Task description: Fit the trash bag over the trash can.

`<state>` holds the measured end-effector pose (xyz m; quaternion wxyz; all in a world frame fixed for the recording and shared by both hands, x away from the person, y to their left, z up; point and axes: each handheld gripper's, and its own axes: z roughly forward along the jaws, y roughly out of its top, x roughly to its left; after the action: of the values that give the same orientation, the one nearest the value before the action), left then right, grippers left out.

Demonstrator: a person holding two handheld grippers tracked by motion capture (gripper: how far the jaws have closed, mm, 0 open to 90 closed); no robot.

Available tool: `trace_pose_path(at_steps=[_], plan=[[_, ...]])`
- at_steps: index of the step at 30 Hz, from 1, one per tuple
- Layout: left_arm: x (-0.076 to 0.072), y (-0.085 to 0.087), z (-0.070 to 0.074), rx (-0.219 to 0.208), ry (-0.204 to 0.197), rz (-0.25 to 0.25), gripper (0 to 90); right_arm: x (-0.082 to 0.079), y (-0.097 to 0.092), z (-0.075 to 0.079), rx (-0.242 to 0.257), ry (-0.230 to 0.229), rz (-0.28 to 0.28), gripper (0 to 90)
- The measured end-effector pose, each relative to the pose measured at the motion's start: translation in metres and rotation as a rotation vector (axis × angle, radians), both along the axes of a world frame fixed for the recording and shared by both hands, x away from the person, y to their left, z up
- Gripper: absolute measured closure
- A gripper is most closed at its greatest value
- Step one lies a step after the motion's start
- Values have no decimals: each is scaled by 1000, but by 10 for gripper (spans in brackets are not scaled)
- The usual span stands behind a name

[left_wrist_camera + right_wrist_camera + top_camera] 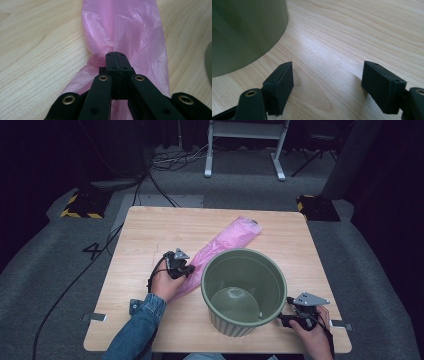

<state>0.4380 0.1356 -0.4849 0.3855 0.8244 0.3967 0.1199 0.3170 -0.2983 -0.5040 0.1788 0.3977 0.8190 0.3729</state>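
Note:
A pink plastic bag (225,242) lies flat on the wooden table (150,230), stretched from the back right toward the front left. My left gripper (187,269) is shut on the bag near its front end; in the left gripper view the jaws meet with pink film (120,30) bunched between them at my left gripper (115,53). A green plastic bin (244,290) stands upright and empty just right of it. My right gripper (284,320) rests low on the table beside the bin's right base, open, nothing between its pads (280,85); the bin wall (242,32) is at its left.
The bin stands close to the table's front edge. Bare wood (145,235) lies left of and behind the bag. Beyond the table are grey carpet, cables (170,160), a white frame stand (245,140) and yellow-black floor blocks (82,205).

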Motion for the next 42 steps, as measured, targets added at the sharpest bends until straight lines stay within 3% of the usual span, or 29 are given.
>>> trace_pose_path(at_steps=[2, 3, 8, 11, 14, 19, 25, 33, 42], plan=[[-5, 3, 9, -48, -17, 1, 900, 0, 0, 0, 0, 0, 0, 255], [-5, 3, 9, -48, -17, 1, 900, 0, 0, 0, 0, 0, 0, 255], [-15, 10, 33, -126, -98, -10, 900, 0, 0, 0, 0, 0, 5, 255], [-21, 12, 44, -171, -105, -19, 900, 0, 0, 0, 0, 0, 5, 255], [-25, 13, 51, -183, -124, -27, 900, 1, 0, 0, -1, 1, 7, 255], [-36, 17, 71, -232, -192, -29, 900, 1, 0, 0, -2, 0, 11, 254], [-42, 21, 84, -245, -237, -48, 900, 2, 0, 0, 0, 0, 16, 254], [-42, 25, 102, -242, -257, -102, 900, 2, 0, 0, 0, 0, 17, 254], [-41, 24, 125, -272, -279, -152, 900, 2, 0, 0, 0, 0, 17, 254]])
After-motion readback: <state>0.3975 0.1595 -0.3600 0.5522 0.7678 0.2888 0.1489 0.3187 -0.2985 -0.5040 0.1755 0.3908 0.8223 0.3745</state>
